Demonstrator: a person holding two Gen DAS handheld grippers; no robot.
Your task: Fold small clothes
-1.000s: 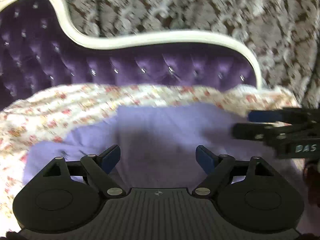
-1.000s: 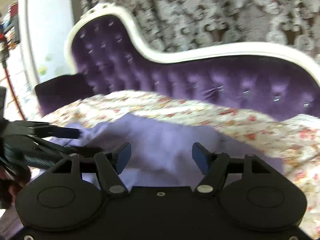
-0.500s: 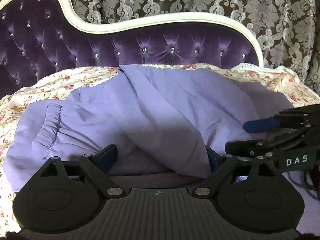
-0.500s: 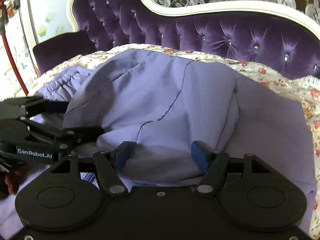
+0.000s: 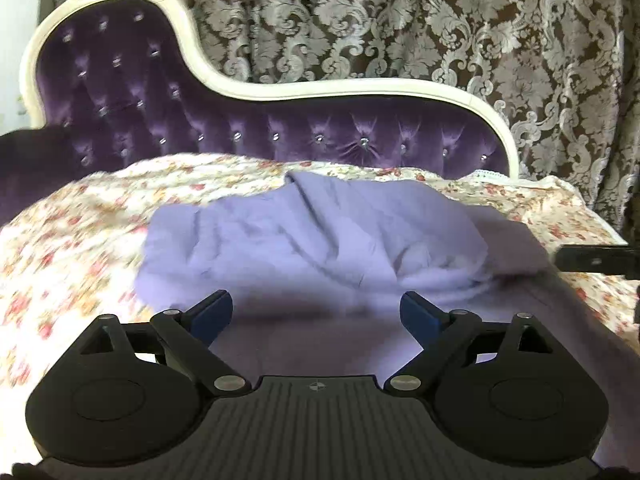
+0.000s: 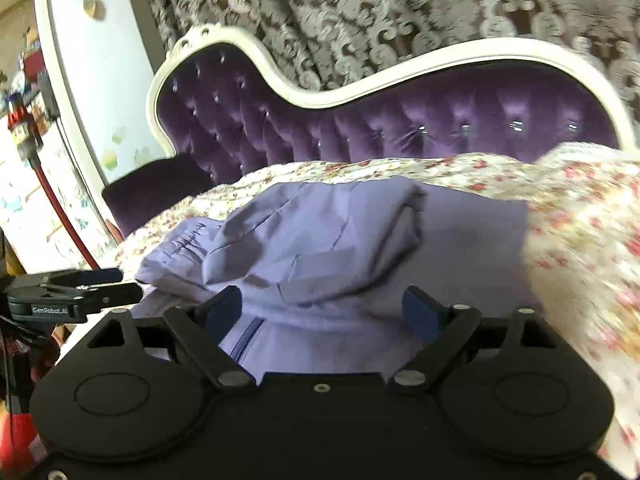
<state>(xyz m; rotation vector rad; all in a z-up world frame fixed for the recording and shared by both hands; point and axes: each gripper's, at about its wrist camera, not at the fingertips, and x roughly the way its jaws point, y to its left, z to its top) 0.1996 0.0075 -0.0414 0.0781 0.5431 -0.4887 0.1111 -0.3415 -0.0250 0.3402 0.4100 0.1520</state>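
Observation:
A lavender garment [image 5: 320,236] lies loosely folded over itself on a floral cover [image 5: 72,248]; it also shows in the right wrist view [image 6: 320,240], with an elastic waistband at its left end. My left gripper [image 5: 316,316] is open and empty, just above the garment's near edge. My right gripper [image 6: 322,310] is open and empty over the near part of the garment. The left gripper shows at the left edge of the right wrist view [image 6: 104,284], and the right gripper at the right edge of the left wrist view [image 5: 596,260].
The floral cover lies on a purple tufted sofa [image 5: 280,136] with a white curved frame [image 6: 360,88]. A patterned curtain [image 5: 440,20] hangs behind. A white door or panel [image 6: 80,80] and a red cord [image 6: 60,216] stand at the left.
Both grippers have pulled back from the garment, which now lies in a smaller folded heap farther from the fingers. Both stay open.

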